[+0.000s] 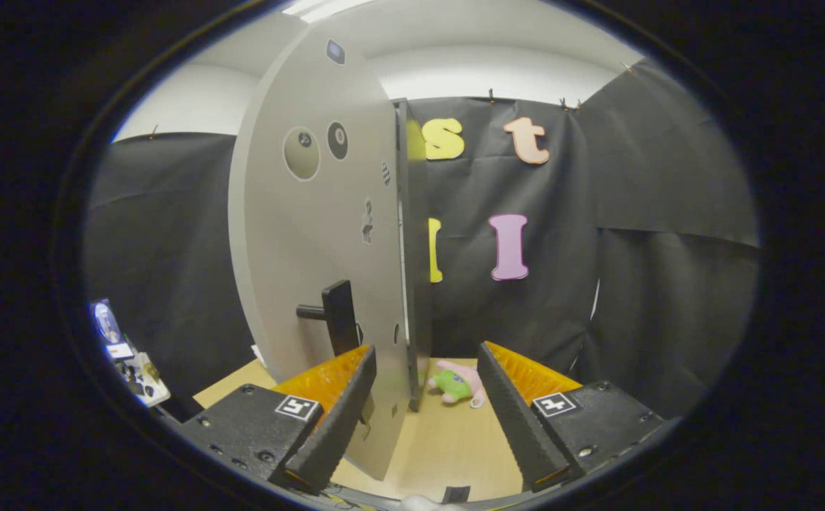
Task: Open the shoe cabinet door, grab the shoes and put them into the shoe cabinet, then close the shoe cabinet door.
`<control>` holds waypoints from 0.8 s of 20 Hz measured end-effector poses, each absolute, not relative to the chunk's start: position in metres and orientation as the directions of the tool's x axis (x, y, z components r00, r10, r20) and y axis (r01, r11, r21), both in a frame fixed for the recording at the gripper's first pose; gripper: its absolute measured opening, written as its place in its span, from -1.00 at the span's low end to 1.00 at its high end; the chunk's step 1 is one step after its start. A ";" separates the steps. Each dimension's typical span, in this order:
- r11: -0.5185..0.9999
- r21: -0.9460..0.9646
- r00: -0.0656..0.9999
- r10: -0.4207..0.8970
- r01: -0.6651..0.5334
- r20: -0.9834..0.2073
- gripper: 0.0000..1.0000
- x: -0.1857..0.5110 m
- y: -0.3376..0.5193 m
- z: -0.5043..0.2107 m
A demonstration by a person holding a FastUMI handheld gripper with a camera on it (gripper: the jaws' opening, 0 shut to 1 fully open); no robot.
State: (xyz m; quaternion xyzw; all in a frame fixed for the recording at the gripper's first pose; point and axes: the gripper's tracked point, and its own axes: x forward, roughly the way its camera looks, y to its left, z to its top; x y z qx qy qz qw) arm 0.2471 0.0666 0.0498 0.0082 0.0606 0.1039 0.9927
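Your gripper [426,404] faces the swung-open cabinet door [313,234].
Left to right: the door's handle [338,316] sits just above your left finger; the fingers stand apart; a pink-green plush toy [458,383] lies beyond them on the table [440,447].

shoe cabinet door [313,234]: pale grey panel, upright, swung open edge-on just ahead of the claw | door handle [339,316]: dark lever, low on the panel near its free edge

Hand-held gripper [426,411] level — fingers [330,426] spread wide apart, gripping nothing.
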 end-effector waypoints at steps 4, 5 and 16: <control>0.990 0.046 0.984 0.134 -0.129 -0.114 0.90 0.245 0.071 0.050; 0.992 0.052 0.986 0.120 -0.114 -0.115 0.90 0.244 0.072 0.049; 0.988 0.048 0.982 0.153 -0.148 -0.111 0.90 0.235 0.169 0.046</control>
